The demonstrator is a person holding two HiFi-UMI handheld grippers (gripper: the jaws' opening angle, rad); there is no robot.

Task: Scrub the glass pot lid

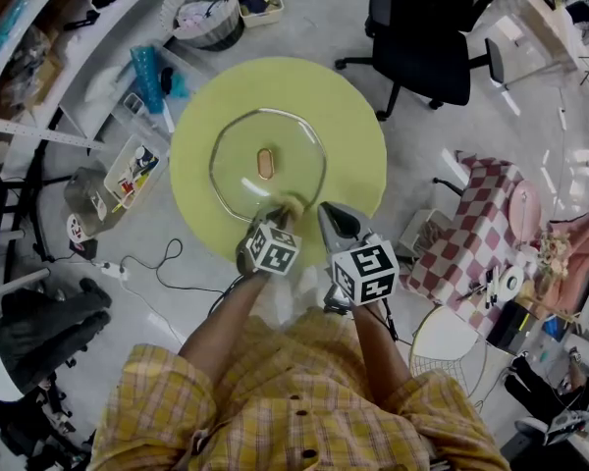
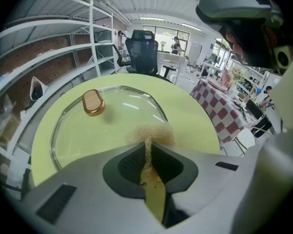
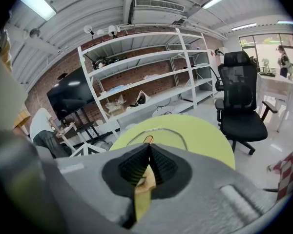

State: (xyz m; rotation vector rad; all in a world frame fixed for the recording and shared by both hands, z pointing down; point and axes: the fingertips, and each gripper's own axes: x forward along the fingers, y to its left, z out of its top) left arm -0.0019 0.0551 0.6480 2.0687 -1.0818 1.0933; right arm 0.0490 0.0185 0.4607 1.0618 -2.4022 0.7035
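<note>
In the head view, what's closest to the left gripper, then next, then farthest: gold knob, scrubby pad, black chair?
From the left gripper:
1. Scrubby pad, pinched in its jaws, at the near edge of the glass lid.
2. Gold knob, at the lid's middle.
3. Black chair, on the floor past the yellow table, upper right.

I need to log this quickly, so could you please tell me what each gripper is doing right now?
Left gripper: shut on the scrubber.
Right gripper: shut, empty.
</note>
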